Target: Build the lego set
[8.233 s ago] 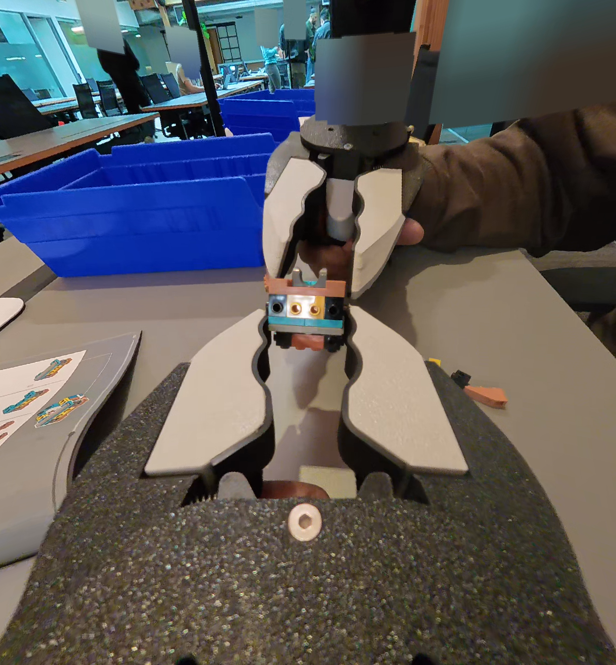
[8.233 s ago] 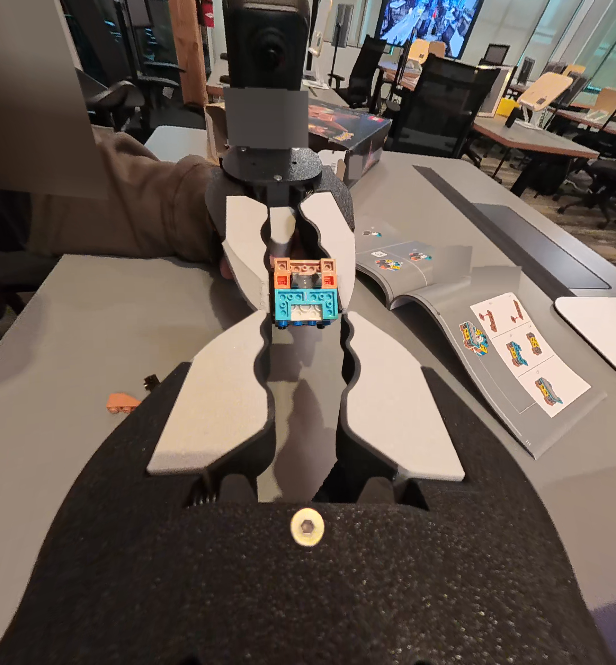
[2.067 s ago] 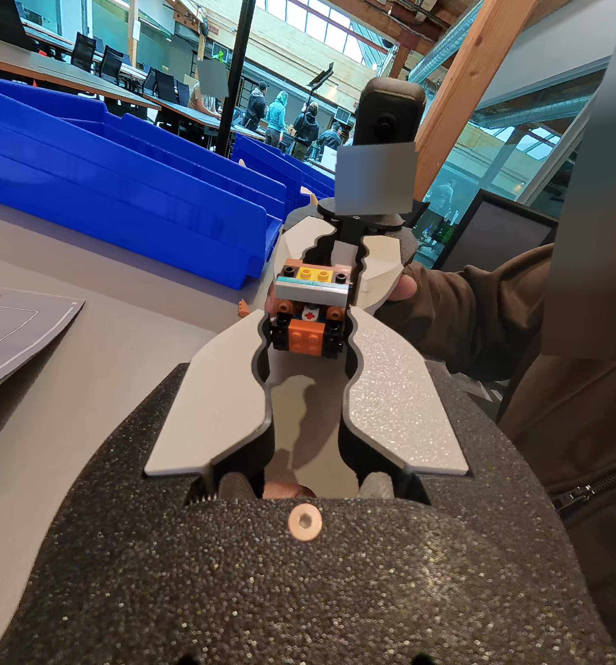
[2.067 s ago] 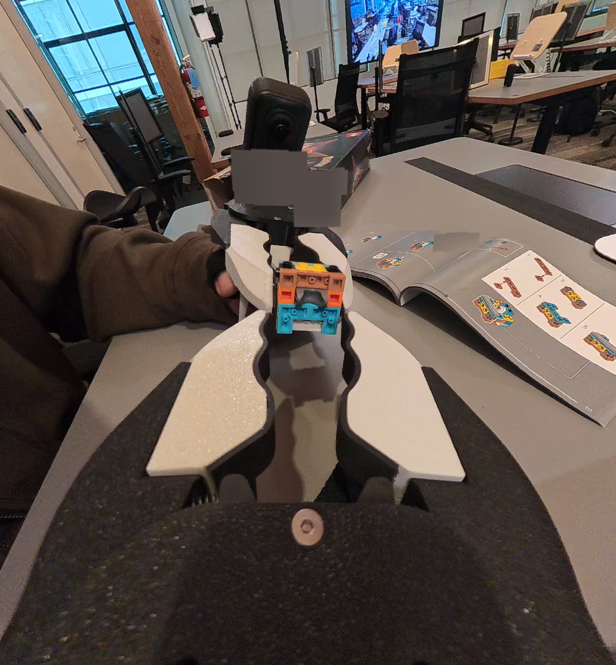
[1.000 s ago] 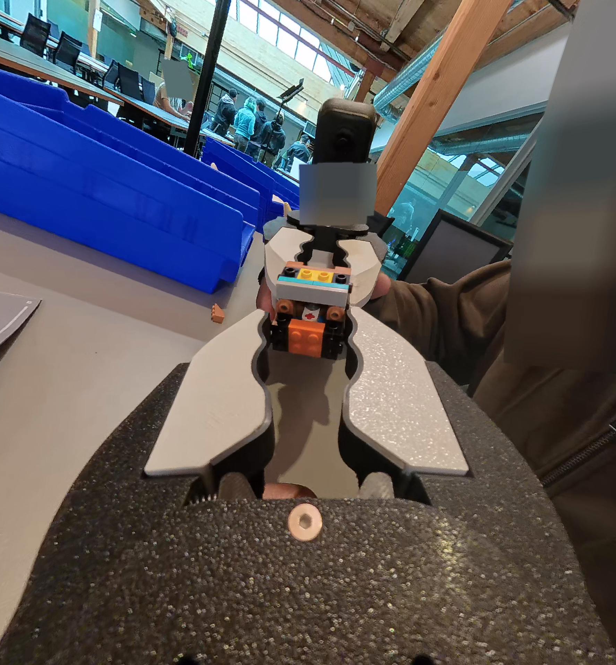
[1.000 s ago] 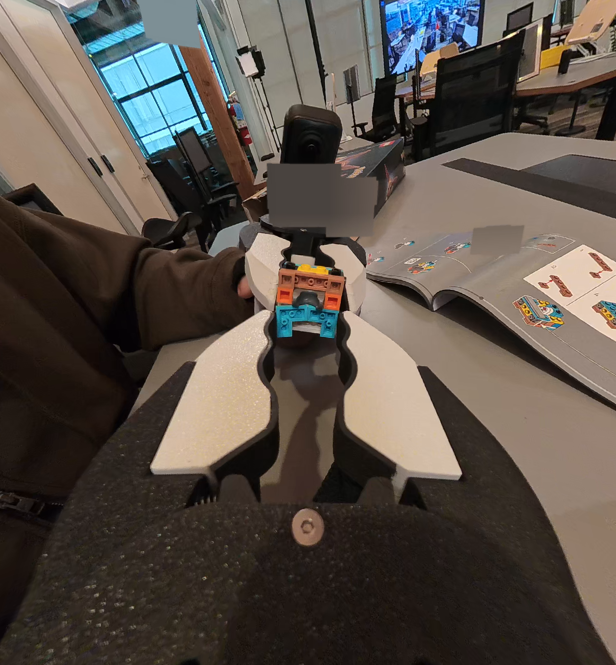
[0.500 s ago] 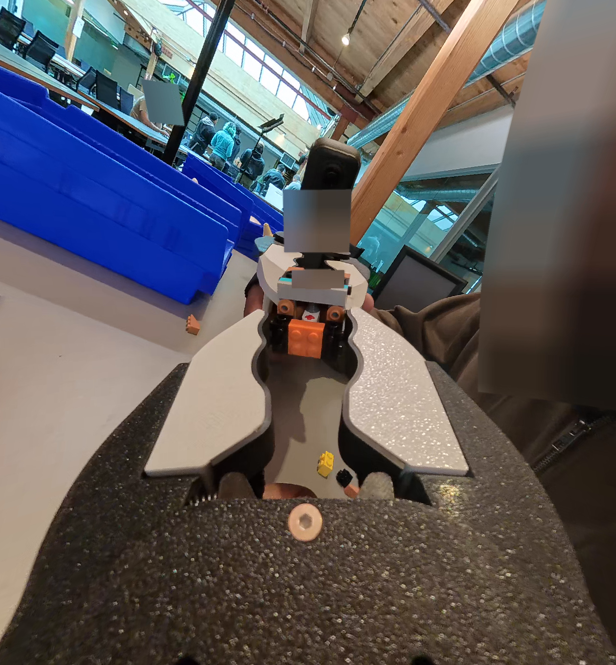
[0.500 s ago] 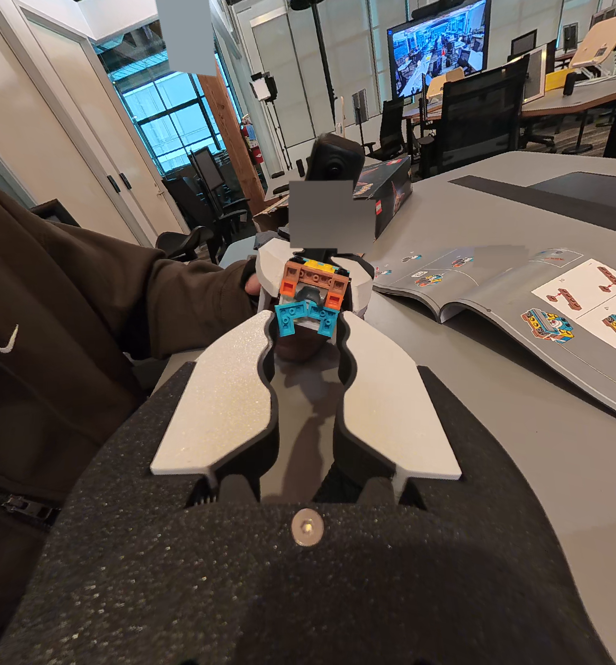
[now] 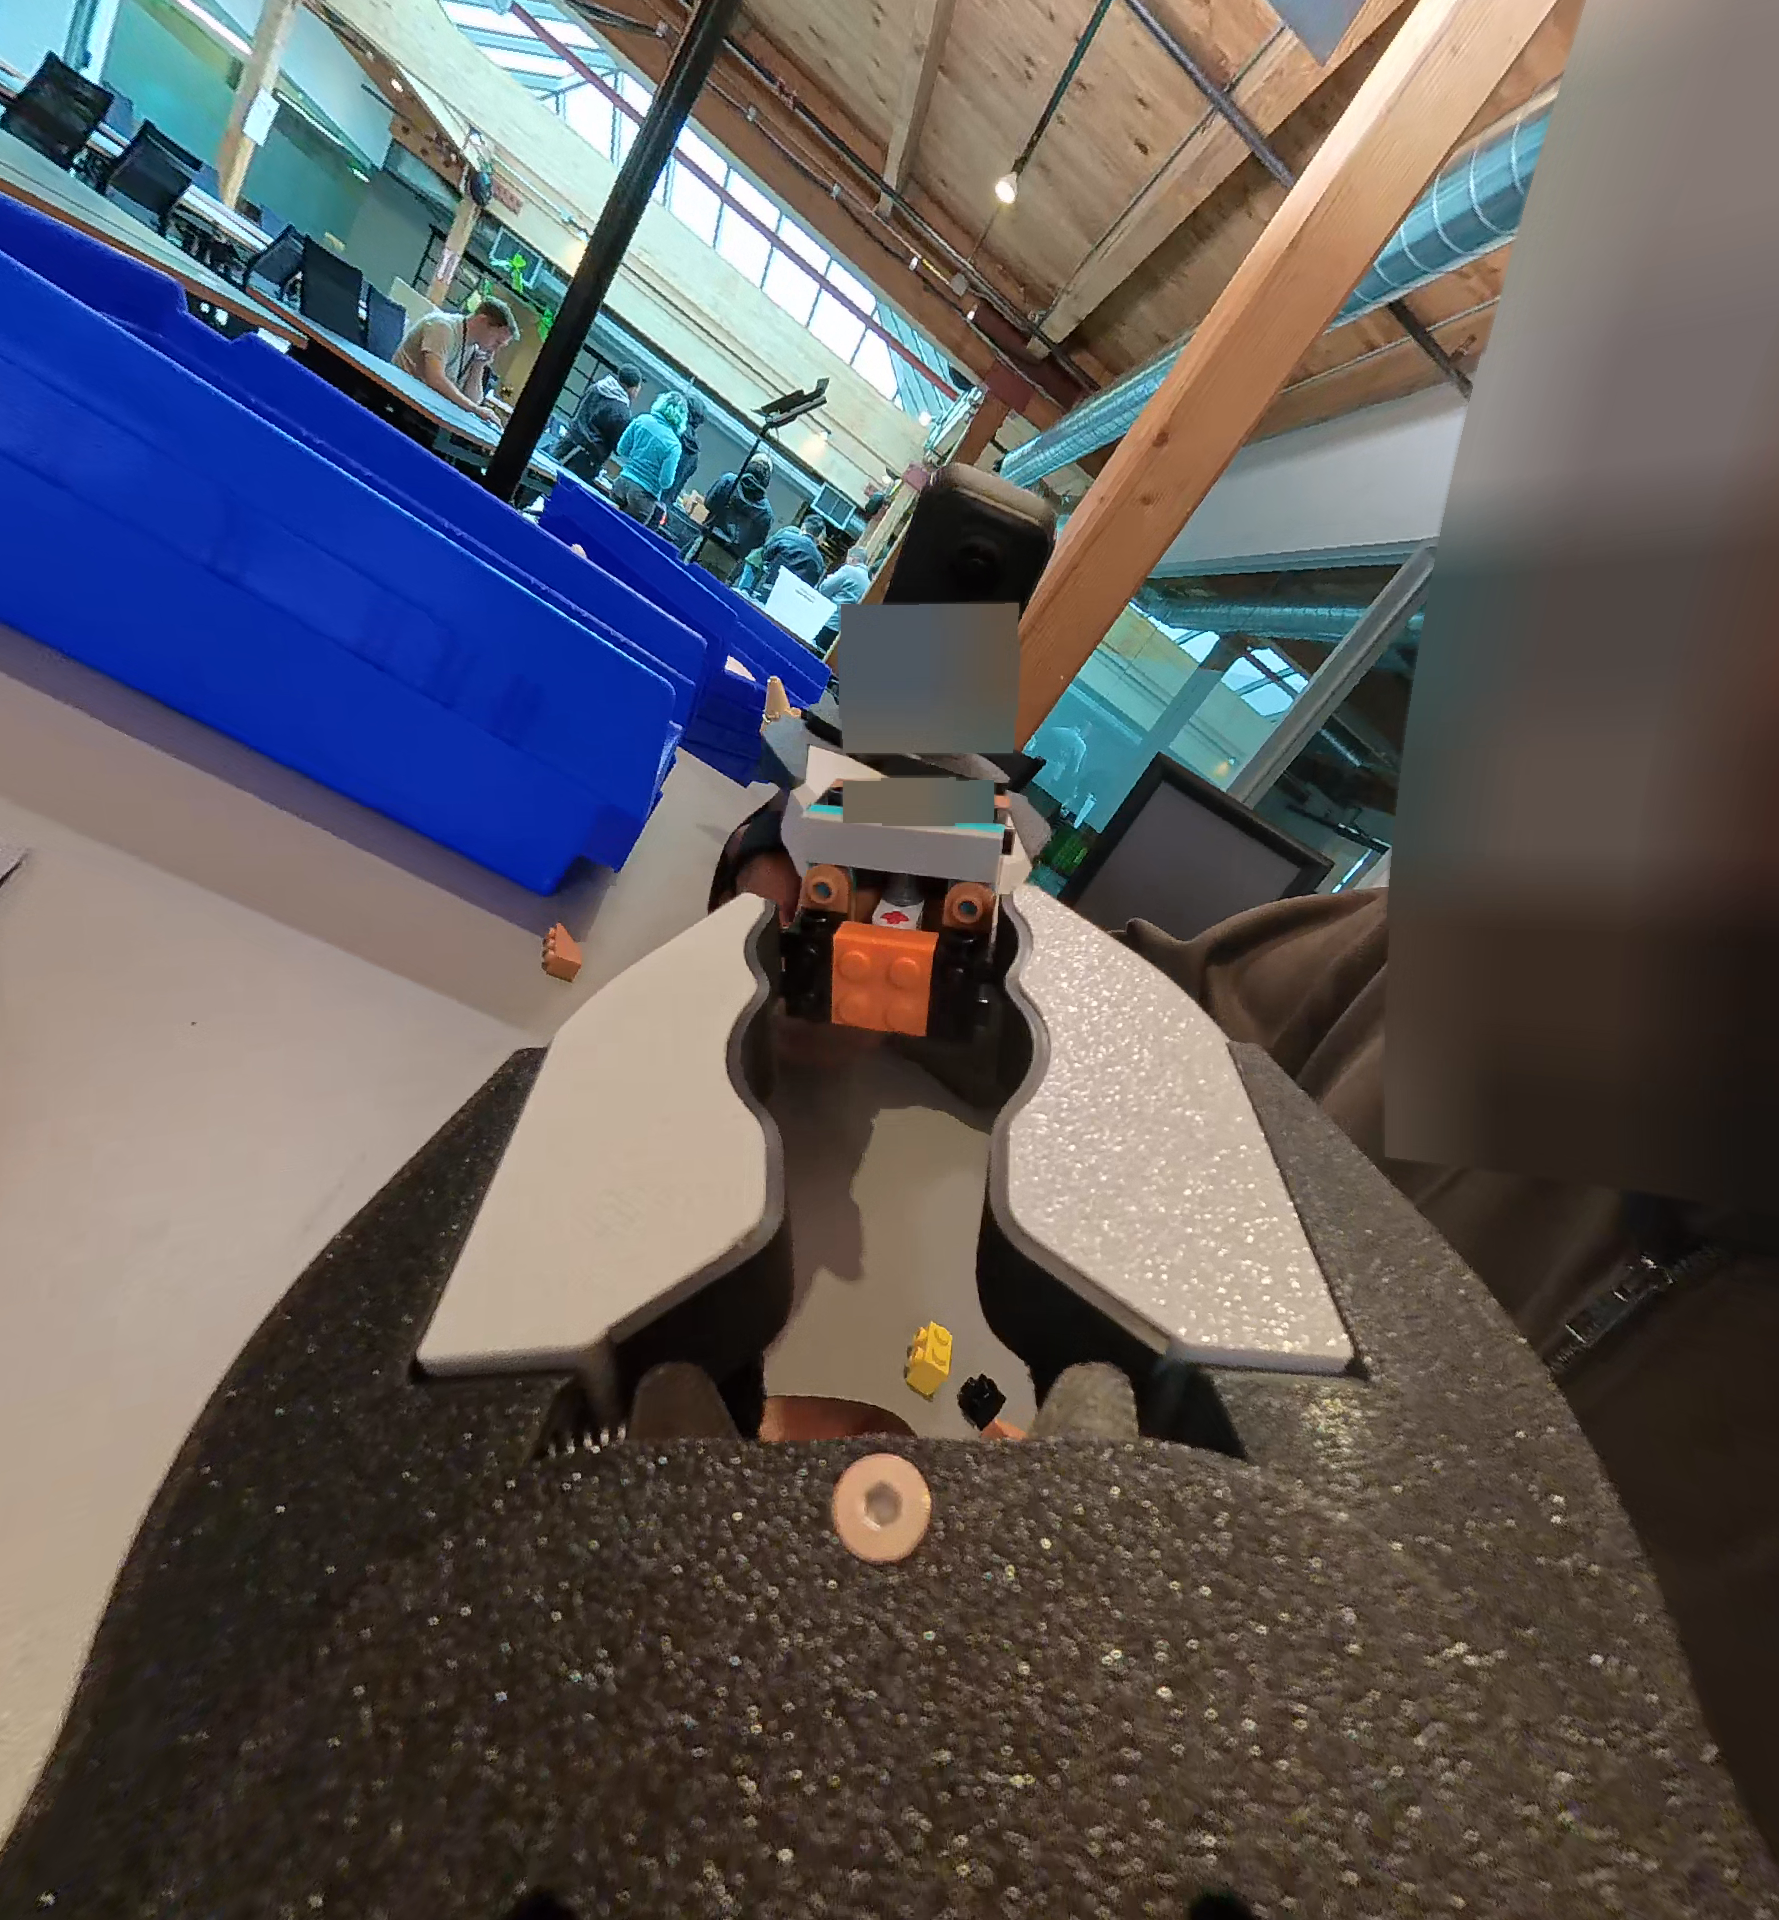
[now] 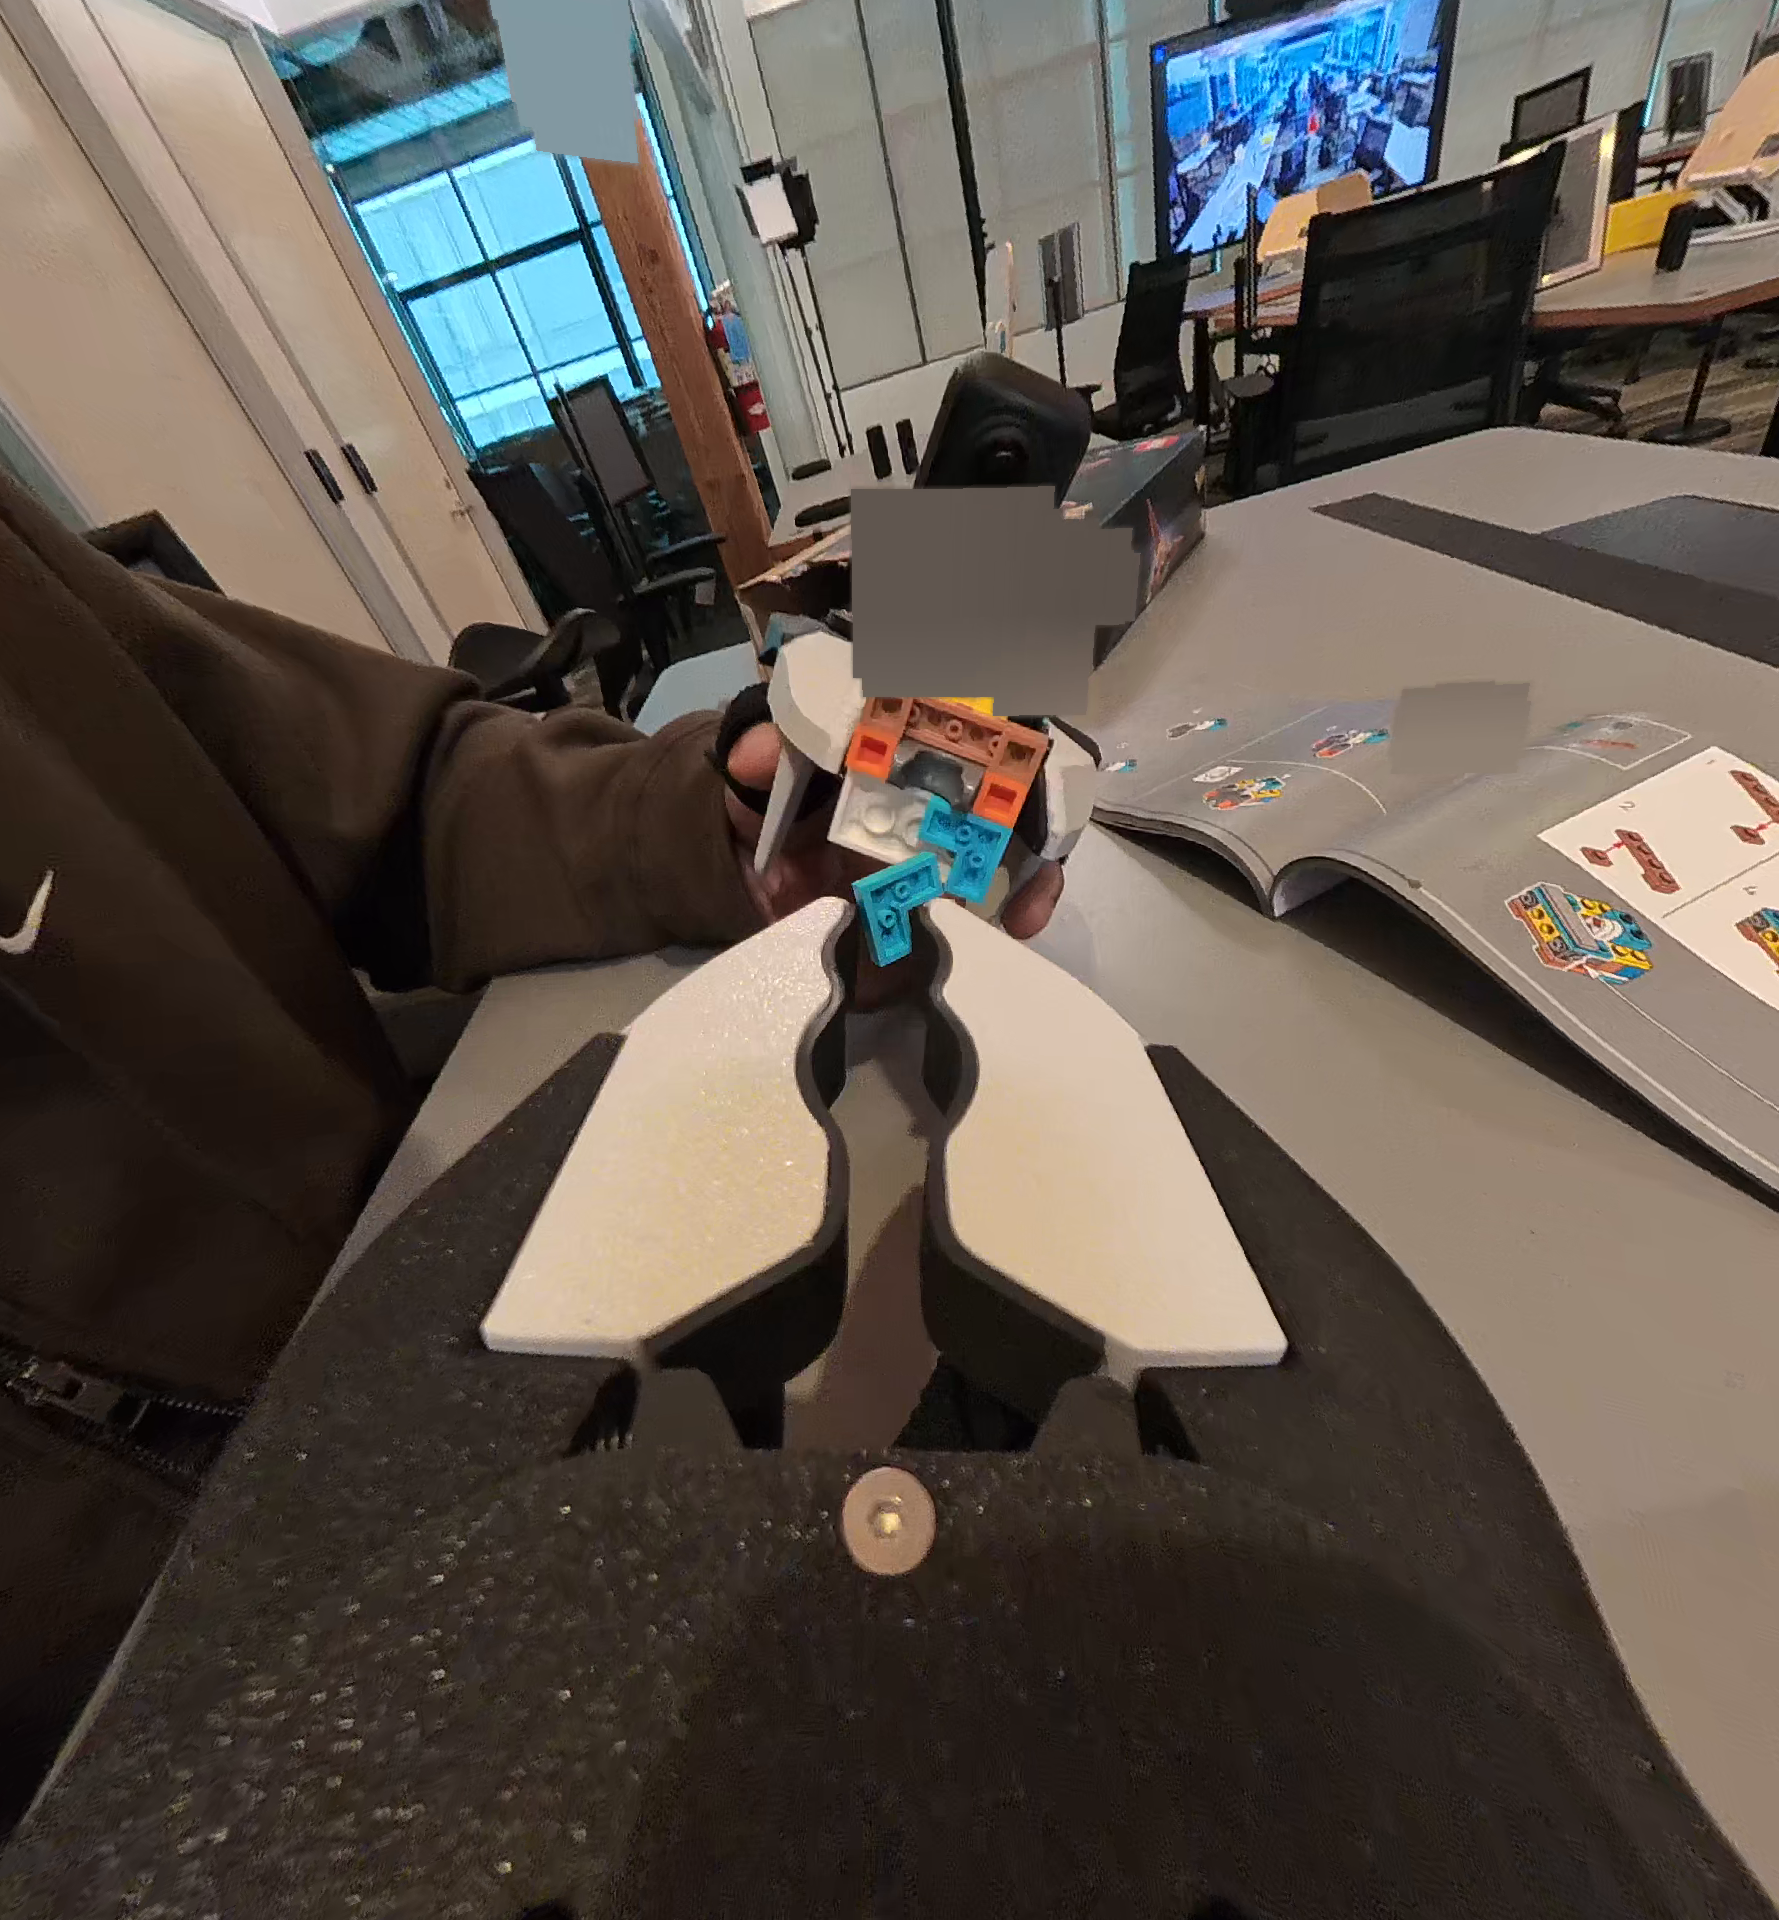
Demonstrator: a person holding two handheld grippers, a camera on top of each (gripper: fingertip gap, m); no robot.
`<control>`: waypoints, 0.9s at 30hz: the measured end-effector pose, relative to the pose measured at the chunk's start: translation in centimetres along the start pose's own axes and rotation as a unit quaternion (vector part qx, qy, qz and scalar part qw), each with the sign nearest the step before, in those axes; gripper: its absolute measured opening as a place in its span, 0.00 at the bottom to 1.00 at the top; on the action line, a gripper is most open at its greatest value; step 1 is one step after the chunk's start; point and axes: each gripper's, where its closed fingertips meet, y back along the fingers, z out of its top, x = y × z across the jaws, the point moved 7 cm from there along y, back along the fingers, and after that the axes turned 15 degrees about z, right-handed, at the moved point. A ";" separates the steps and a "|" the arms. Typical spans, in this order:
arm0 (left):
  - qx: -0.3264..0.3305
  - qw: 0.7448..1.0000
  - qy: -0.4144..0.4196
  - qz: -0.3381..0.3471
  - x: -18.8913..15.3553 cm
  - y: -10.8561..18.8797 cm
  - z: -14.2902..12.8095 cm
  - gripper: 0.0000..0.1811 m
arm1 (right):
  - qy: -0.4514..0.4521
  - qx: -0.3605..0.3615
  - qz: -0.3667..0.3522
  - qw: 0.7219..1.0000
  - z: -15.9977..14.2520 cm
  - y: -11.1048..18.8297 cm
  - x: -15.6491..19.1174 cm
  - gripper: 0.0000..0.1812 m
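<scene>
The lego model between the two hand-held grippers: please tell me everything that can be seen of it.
The lego model is a small, partly built block of shiny plastic bricks, held above the grey table. The left wrist view shows an orange brick, black side pieces, two brown round pieces and a grey-and-teal layer. The right wrist view shows brown, orange and white parts. The left hand-held gripper clamps it. One teal plate, tilted at the model's lower edge, sits in the tips of the right hand-held gripper; another stays attached.
</scene>
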 end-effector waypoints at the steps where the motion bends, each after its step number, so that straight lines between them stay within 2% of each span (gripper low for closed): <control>1: 0.001 1.000 0.000 -0.001 0.0 0.0 -0.1 0.22 | -0.001 0.004 0.000 1.000 -0.1 0.0 0.0 0.05; 4: 0.001 1.000 0.003 -0.003 0.0 -0.1 0.0 0.22 | -0.006 0.016 0.006 1.000 -0.5 0.0 -0.1 0.05; 7: -0.006 1.000 0.011 -0.008 0.1 0.1 0.1 0.22 | -0.002 0.058 0.003 0.998 -1.2 -0.3 -0.1 0.05; 10: -0.011 1.000 0.020 -0.013 0.1 0.1 0.2 0.22 | 0.025 0.154 -0.022 0.987 -2.8 -0.8 -0.2 0.05; 13: -0.010 1.000 0.019 -0.015 0.1 0.1 0.1 0.22 | 0.063 0.261 -0.043 0.962 -4.6 -1.5 -0.1 0.05; 17: -0.011 1.000 0.019 -0.015 0.1 0.1 0.1 0.22 | 0.088 0.327 -0.053 0.939 -5.7 -2.1 0.2 0.06; 23: -0.012 1.000 0.020 -0.014 0.1 0.1 0.2 0.22 | 0.087 0.340 -0.062 0.934 -6.0 -1.9 -0.1 0.10; 25: -0.012 1.000 0.021 -0.015 0.2 0.1 0.2 0.22 | 0.086 0.315 -0.064 0.943 -5.5 -1.9 -0.2 0.11; 27: -0.011 1.000 0.021 -0.016 0.1 0.1 0.2 0.22 | 0.076 0.261 -0.068 0.960 -4.5 -1.6 -0.4 0.13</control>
